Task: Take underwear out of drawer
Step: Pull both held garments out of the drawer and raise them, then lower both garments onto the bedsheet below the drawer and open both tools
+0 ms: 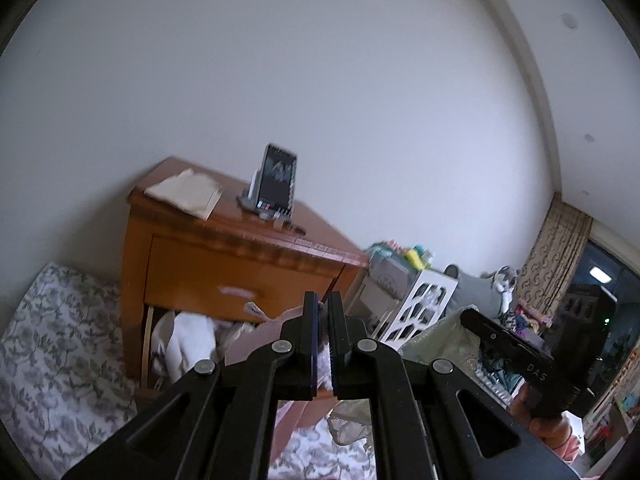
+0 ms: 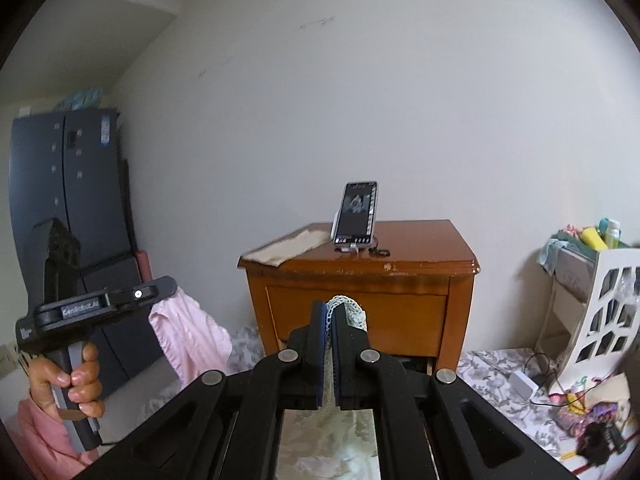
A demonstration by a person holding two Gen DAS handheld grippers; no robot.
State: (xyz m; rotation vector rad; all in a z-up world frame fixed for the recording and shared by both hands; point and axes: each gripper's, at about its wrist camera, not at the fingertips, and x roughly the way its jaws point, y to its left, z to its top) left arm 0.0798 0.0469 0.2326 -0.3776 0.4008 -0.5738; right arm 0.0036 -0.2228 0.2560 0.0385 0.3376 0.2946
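drawer (image 1: pixel 192 344) contents blurred (unclear), phone (image 2: pixel 356 214) screen illegible

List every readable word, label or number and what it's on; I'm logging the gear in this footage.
"DAS": on the right gripper's black body, seen from the left wrist view.
"GenRobot.AI", slightly blurred: on the left gripper's body, seen from the right wrist view.
Phone screen on the nightstand: too small to read.

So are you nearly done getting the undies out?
Nearly. The bottom drawer of the nightstand is open, with white clothes still inside. The left gripper is shut on a pink garment, and the right gripper is shut on a pale lacy garment; both pieces are lifted clear of the drawer. What is left is setting them down somewhere.
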